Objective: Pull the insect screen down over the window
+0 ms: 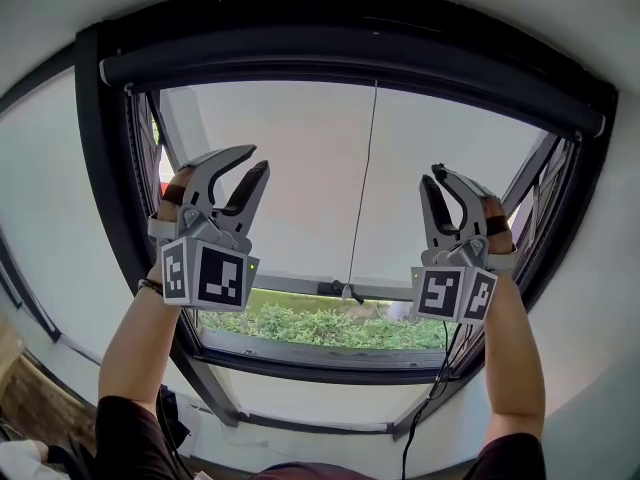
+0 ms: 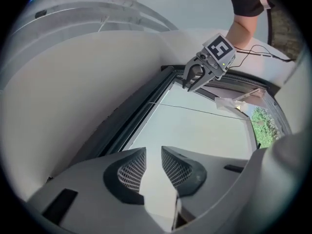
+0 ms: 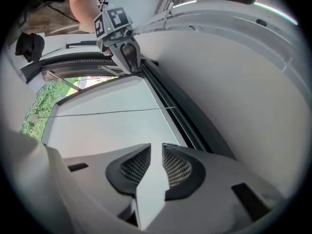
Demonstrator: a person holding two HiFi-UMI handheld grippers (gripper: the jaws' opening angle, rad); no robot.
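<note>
The insect screen (image 1: 300,178) is a pale sheet that covers most of the black-framed window. Its bottom bar (image 1: 300,285) stops above a strip of green plants (image 1: 330,324). A thin pull cord (image 1: 366,188) hangs down the middle of the screen to a small tab (image 1: 350,293). My left gripper (image 1: 252,160) is raised in front of the screen's left half, open and holding nothing. My right gripper (image 1: 432,176) is up at the right half, its jaws slightly apart and empty. Both gripper views look along the screen (image 2: 195,130) (image 3: 102,126), each showing its own gripper (image 2: 153,152) (image 3: 157,147) and the other gripper (image 2: 195,77) (image 3: 127,52).
The dark roller housing (image 1: 350,63) runs across the top of the window. Black side rails (image 1: 105,188) (image 1: 560,218) border the screen, with pale wall on both sides. A black cable (image 1: 440,368) hangs at the lower right. A dark bag (image 1: 170,418) sits at the lower left.
</note>
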